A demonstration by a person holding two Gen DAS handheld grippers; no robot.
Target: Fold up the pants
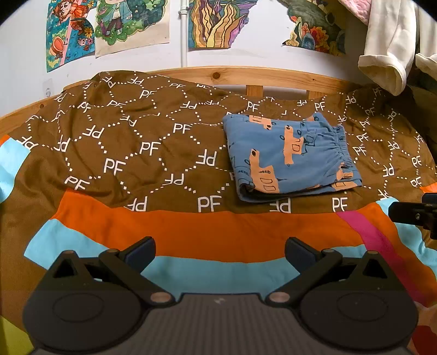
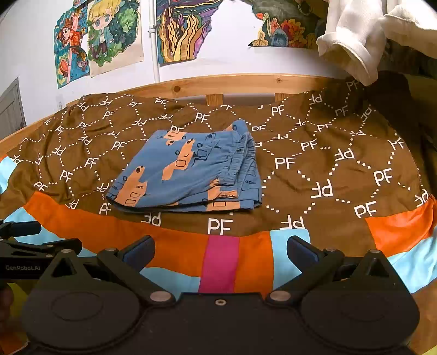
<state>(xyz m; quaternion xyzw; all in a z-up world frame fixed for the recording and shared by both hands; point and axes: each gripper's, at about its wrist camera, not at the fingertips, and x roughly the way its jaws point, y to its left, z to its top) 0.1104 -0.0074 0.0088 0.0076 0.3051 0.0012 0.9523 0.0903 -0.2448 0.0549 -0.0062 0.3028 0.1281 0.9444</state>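
Observation:
The blue pants [image 1: 289, 158] with tan animal prints lie folded into a compact rectangle on the brown part of the bedspread [image 1: 136, 153], waistband to the right. They also show in the right wrist view [image 2: 188, 169]. My left gripper [image 1: 220, 252] is open and empty, held back over the orange and blue stripes, well short of the pants. My right gripper [image 2: 220, 252] is open and empty too, likewise back from the pants. The left gripper shows at the left edge of the right wrist view [image 2: 24, 245].
A wooden bed rail [image 1: 245, 75] runs along the far side under a wall with colourful drawings [image 1: 131, 24]. A cream garment [image 1: 387, 49] hangs at the upper right. The bedspread is wrinkled at the left.

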